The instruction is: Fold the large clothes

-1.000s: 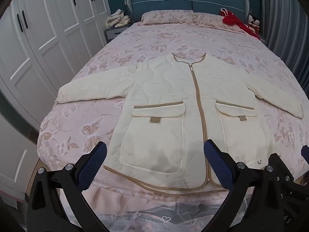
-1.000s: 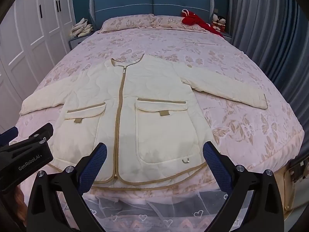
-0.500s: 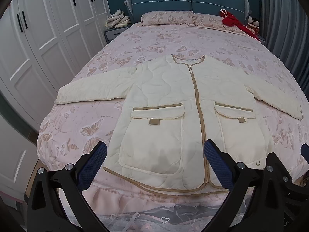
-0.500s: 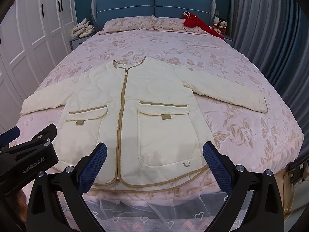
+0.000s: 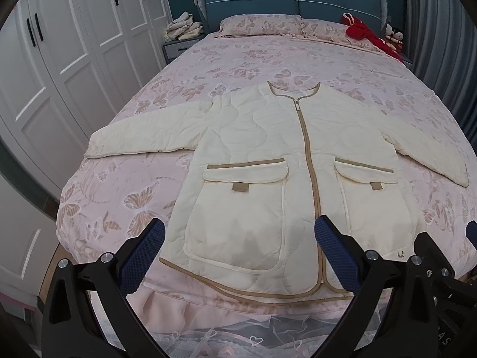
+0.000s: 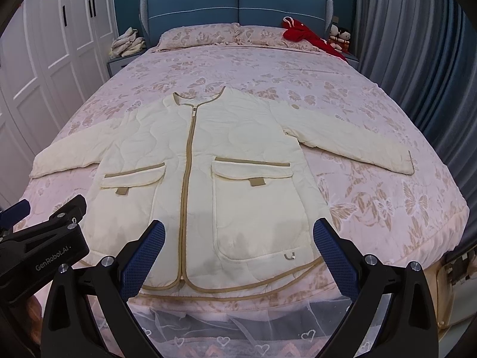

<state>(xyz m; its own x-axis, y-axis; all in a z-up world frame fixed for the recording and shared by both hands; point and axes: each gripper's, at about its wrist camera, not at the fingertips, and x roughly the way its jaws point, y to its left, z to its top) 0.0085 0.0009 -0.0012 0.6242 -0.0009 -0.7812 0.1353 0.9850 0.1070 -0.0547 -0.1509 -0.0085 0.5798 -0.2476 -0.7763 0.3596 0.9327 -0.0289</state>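
My left gripper's [image 5: 238, 253] blue pads [image 5: 143, 256] cover part of the jacket's [image 5: 268, 179] brown-trimmed hem, and its black frame hides the bed's [image 5: 119, 185] lace skirt below. In the right wrist view, my right gripper [image 6: 238, 253] hides the hem corners the same way. The jacket's right cuff [image 5: 460, 176] runs close to the dark fisheye rim. The small dolls [image 6: 340, 38] by the headboard are too tiny to make out.

Both views have been shifted slightly: the cream jacket [image 5: 277, 161] is now seen a little lower in front of the left tongs [image 5: 238, 253] and the right tongs [image 6: 238, 253], its hem brought closer to their tips. Nothing has been gripped.
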